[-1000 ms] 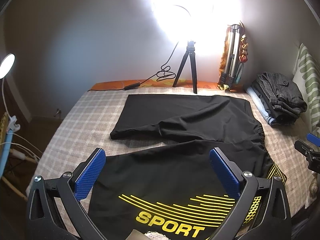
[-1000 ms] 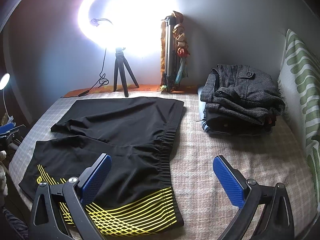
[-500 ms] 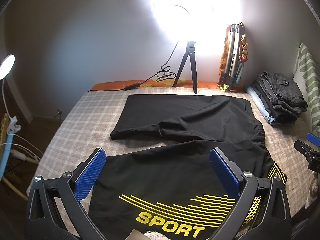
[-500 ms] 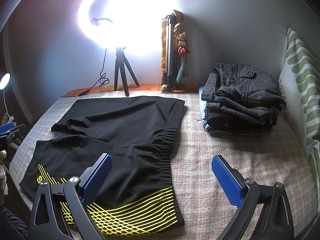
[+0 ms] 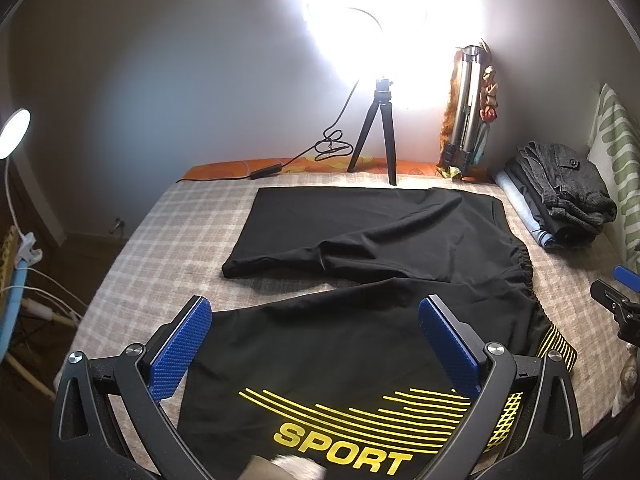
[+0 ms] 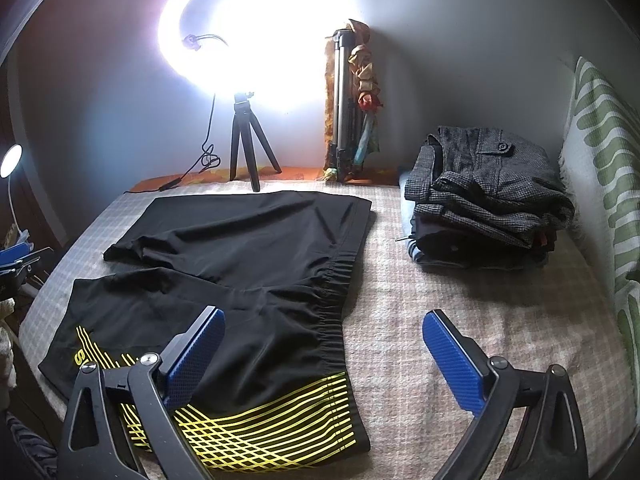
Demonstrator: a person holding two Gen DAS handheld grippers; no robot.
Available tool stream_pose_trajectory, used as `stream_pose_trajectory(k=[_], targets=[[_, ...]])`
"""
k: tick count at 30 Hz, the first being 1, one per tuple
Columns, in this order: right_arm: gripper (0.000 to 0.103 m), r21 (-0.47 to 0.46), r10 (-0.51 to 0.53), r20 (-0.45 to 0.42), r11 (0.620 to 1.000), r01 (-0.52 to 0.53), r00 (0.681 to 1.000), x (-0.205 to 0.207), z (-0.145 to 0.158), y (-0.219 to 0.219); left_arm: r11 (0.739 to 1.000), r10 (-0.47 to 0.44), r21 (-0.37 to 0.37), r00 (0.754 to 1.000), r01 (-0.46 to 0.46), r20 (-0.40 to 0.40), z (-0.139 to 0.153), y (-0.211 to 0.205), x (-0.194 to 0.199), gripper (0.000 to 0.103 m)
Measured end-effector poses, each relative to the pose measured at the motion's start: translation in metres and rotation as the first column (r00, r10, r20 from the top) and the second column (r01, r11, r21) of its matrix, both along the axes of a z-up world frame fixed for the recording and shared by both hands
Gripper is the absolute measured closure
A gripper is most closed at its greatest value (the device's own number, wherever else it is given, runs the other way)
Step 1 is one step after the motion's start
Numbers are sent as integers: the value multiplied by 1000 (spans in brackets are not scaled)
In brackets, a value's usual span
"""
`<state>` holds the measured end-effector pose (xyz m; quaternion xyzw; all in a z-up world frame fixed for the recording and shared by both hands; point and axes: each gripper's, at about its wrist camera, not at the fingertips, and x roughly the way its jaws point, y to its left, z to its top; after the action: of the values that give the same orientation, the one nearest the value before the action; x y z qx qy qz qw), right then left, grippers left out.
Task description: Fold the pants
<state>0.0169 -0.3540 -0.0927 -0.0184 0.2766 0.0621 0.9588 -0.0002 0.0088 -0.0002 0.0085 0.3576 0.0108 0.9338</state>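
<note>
Left wrist view first: the left gripper (image 5: pixel 316 340) hangs over the near leg of the black pants (image 5: pixel 360 240), blue pads spread wide with nothing between them. The pants lie spread out on the checked bed (image 5: pixel 168 240), the near leg carrying yellow stripes and the word SPORT (image 5: pixel 340 446) just below the gripper. The far leg stretches flat toward the wall, its hem to the left, and the gathered waistband (image 5: pixel 524 276) curves down the right side. Behind it all a ring light (image 5: pixel 384 8) blazes on a small black tripod (image 5: pixel 378 136), with a folded silver tripod (image 5: pixel 466 112) leaning against the wall beside it. A pile of folded clothes (image 5: pixel 560 208) sits at the right, and the tip of the right gripper (image 5: pixel 616 296) pokes in at the right edge. A small lamp (image 5: pixel 14 134) glows far left.

Over to the right wrist view: the right gripper (image 6: pixel 324 352) is also wide open and holds nothing, its left finger above the pants (image 6: pixel 240 248) near the waistband (image 6: pixel 336 292), its right finger over bare bedding (image 6: pixel 460 292). A yellow grid pattern (image 6: pixel 260 424) marks the near corner of the pants. The folded clothes (image 6: pixel 488 196) sit well apart to the right, beside a green-patterned pillow (image 6: pixel 600 152). The ring light (image 6: pixel 260 28) and its tripod (image 6: pixel 248 148) stand at the back.
</note>
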Motion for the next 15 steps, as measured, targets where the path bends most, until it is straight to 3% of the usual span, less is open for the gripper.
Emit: stream_pose_trajectory(k=[15], targets=[[3, 7, 22, 35, 1000, -23, 999, 2, 1, -2, 999, -31, 34, 999, 32, -13, -8, -4, 7, 0]])
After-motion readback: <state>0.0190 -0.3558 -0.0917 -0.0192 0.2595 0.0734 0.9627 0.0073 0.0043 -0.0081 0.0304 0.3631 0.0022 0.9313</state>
